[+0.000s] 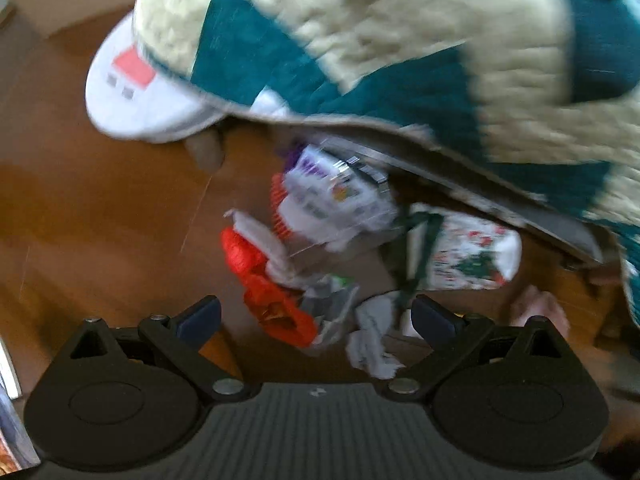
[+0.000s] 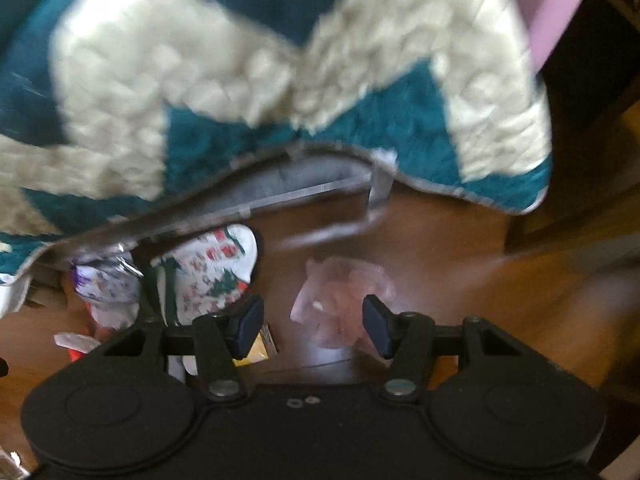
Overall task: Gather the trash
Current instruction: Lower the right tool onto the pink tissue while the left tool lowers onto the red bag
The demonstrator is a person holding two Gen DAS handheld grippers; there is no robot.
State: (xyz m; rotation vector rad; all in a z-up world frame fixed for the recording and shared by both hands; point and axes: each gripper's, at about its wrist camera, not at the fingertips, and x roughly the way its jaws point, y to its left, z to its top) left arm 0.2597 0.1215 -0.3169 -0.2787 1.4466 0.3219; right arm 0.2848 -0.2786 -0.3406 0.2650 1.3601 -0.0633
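STEP: trash approached | left gripper (image 1: 316,316): spread, empty, above wrapper pile (image 1: 304,240) | right gripper (image 2: 314,330): spread, empty, over pink crumpled plastic (image 2: 340,296) | NEXT: lowering and closure judged required.

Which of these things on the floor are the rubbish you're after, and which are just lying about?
Rubbish to collect:
- orange wrapper
- purple-and-white packet
- crumpled white paper
- clear pinkish plastic, between the right gripper jaws

Just lying about, as far as I can judge:
- teal-and-cream quilt
- festive printed pouch
- white round device
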